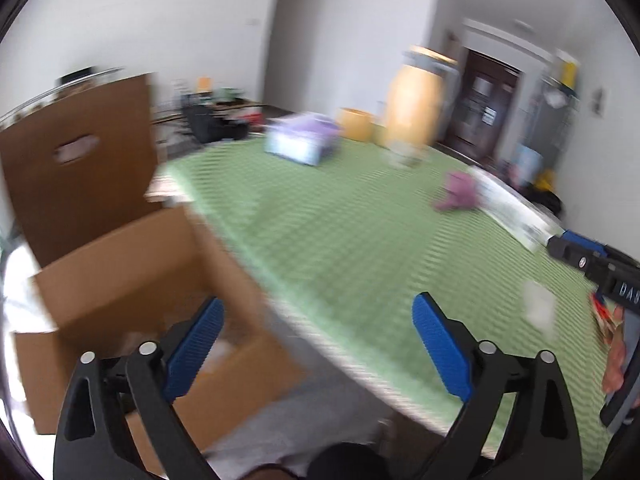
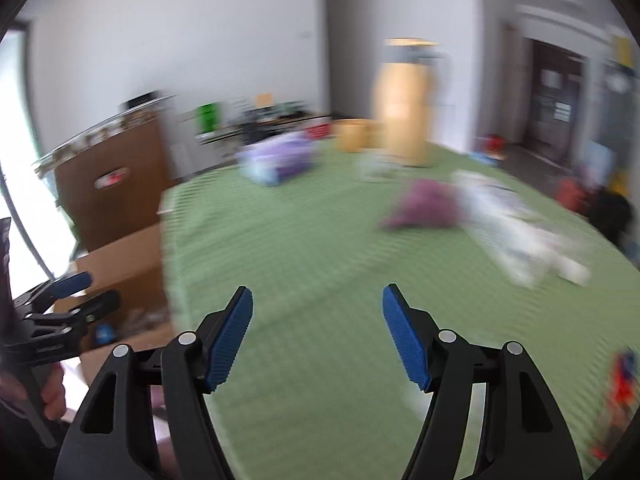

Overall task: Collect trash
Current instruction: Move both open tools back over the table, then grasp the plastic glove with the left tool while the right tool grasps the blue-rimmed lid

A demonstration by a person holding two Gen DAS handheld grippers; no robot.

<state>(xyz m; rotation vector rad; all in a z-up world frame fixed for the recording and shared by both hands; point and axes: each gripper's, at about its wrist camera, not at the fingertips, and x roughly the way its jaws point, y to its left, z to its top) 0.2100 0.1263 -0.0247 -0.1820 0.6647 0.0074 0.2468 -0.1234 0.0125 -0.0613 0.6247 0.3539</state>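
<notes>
The cardboard box (image 1: 132,280) stands open off the table's left edge, at about ten o'clock from the left gripper (image 1: 316,344), whose jaws are spread wide with nothing between them; its left finger hangs over the box mouth, its right finger over the green tablecloth (image 1: 340,232). Pale scraps seem to lie inside the box, too blurred to name. Moving right, the purple crumpled piece (image 2: 424,204) lies at about one o'clock from the right gripper (image 2: 316,336), well apart from its fingertips, with the long white wrapper (image 2: 516,232) touching or just beside it and running from eleven toward five o'clock across the cloth. That gripper's jaws are also parted and empty. In the left wrist view a small white scrap (image 1: 540,304) lies at two o'clock from the left fingers, near the right gripper's body. At the far right edge a red and orange packet (image 2: 620,392) sits at three o'clock, close beside the right gripper. Judging by this, the right hand is nearer all the remaining trash.
</notes>
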